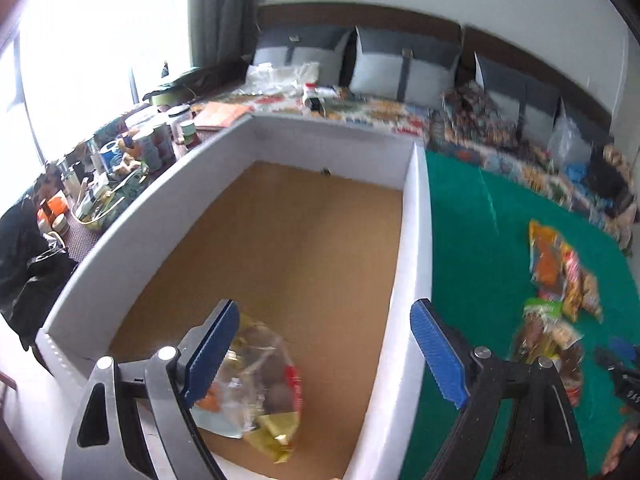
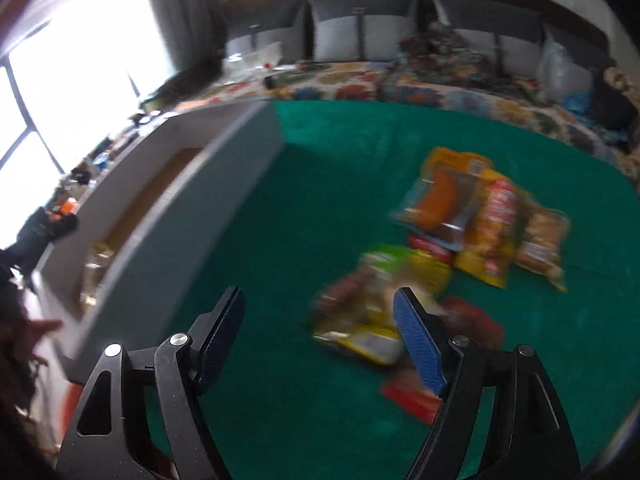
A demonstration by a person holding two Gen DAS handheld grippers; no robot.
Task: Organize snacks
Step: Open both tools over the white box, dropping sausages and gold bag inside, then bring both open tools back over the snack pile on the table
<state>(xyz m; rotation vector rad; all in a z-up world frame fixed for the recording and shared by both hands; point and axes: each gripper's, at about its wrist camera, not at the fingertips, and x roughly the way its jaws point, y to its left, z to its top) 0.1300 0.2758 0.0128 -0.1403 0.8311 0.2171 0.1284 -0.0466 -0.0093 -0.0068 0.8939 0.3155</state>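
Box (image 1: pixel 416 216) with white walls and a brown cardboard floor, set on a green cloth (image 1: pixel 480 216); every place below is given relative to this box. Beyond its far wall lie a patterned bedspread (image 1: pixel 360 110) and grey cushions (image 1: pixel 404 64); past its left wall, a crowded table of jars and tins (image 1: pixel 152 140). Inside, at the near end of the floor, lies a clear snack bag (image 1: pixel 260 384), just below and beside the left claw's (image 1: pixel 326 354) left finger, untouched; that claw hangs released, jaws wide, straddling the right wall. Outside the right wall, on the cloth, a blurred heap of snack packets (image 2: pixel 460 236). The right claw (image 2: pixel 320 340) hovers released over the cloth, the nearest packets at its right finger.
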